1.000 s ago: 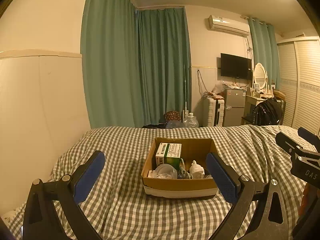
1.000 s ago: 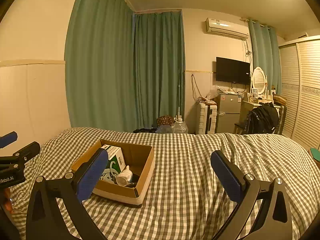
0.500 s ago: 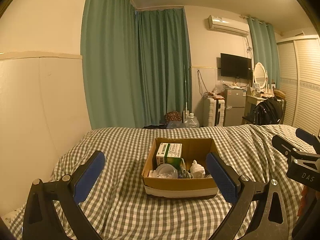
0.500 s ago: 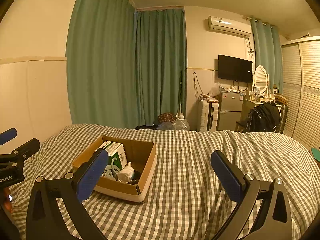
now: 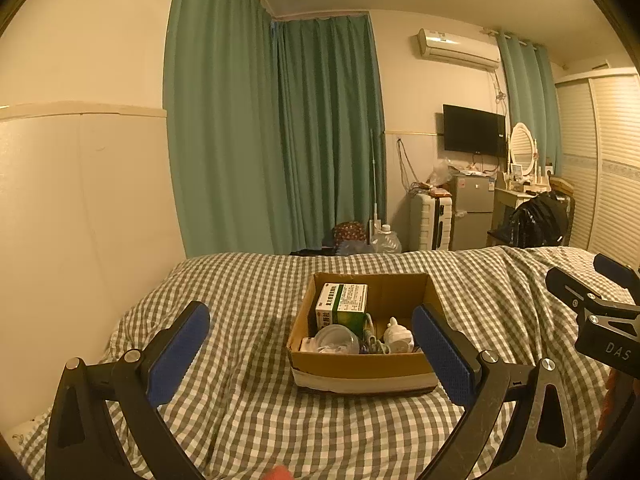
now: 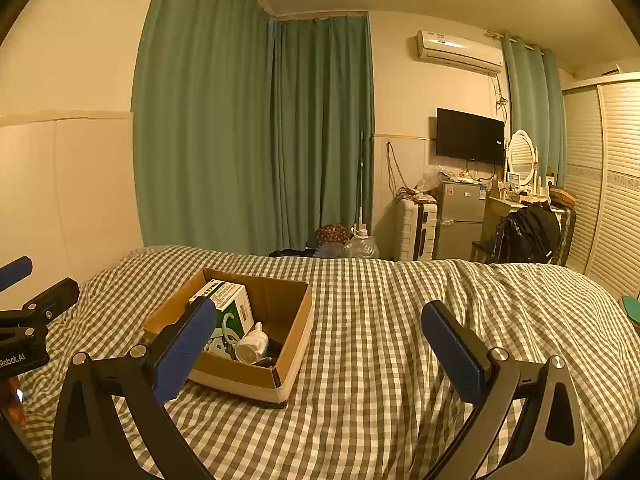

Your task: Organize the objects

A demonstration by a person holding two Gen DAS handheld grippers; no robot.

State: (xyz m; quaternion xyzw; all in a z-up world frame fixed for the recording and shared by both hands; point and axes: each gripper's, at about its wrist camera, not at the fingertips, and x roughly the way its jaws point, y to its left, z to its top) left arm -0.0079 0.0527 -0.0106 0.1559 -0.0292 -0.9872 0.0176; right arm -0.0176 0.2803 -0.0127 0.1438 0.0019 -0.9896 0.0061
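Observation:
An open cardboard box (image 5: 362, 370) (image 6: 256, 378) sits on the checked bedspread (image 5: 248, 412) (image 6: 380, 360). Inside it stand a green-and-white carton (image 5: 342, 306) (image 6: 230, 306), a clear round lid (image 5: 336, 340) and a small white bottle (image 5: 398, 338) (image 6: 252, 348). My left gripper (image 5: 312, 354) is open with nothing between its fingers, just short of the box, which shows between them. My right gripper (image 6: 316, 346) is open and empty too, to the right of the box. Each gripper shows at the edge of the other's view.
The bed fills the foreground, with open bedspread right of the box. A cream wall panel (image 5: 80, 220) runs along the left. Green curtains (image 5: 300, 140), a suitcase (image 5: 430, 222), a small fridge (image 5: 472, 208) and a wardrobe (image 6: 608, 184) stand beyond the bed.
Both views have shifted slightly; the box now sits a little closer and more central in the right wrist view. Both grippers stay open and empty.

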